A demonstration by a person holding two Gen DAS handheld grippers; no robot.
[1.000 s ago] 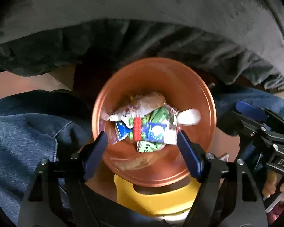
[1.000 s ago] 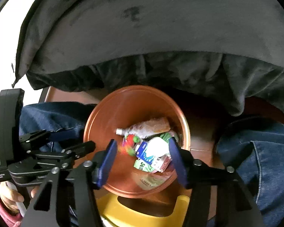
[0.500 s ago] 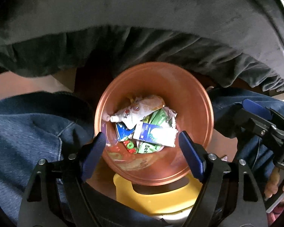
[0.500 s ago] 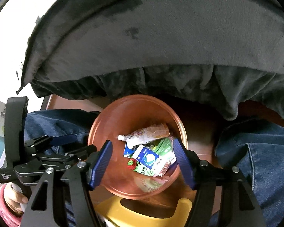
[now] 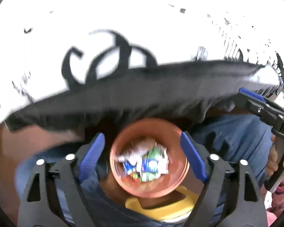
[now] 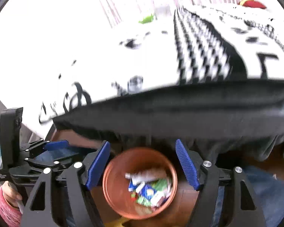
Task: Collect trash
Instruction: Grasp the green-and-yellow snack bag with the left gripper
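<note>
Below and between the fingers of the left gripper point(image 5: 142, 154): a bucket point(image 5: 123, 181) with wrappers point(image 5: 144, 162) piled inside. Beyond the bucket, a bed point(image 5: 123, 28). To the right, the right gripper point(image 6: 143, 163), over the same bucket.

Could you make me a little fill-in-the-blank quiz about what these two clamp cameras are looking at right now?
1. The wrappers and cartons lie inside a round ____-coloured bin.
2. The pads on both grippers' fingers are ____ in colour.
3. Nothing sits between the fingers of the left gripper or the right gripper; both stand ____.
4. Under the bin's near edge shows a ____ plastic object.

Missing words: orange; blue; open; yellow
</note>
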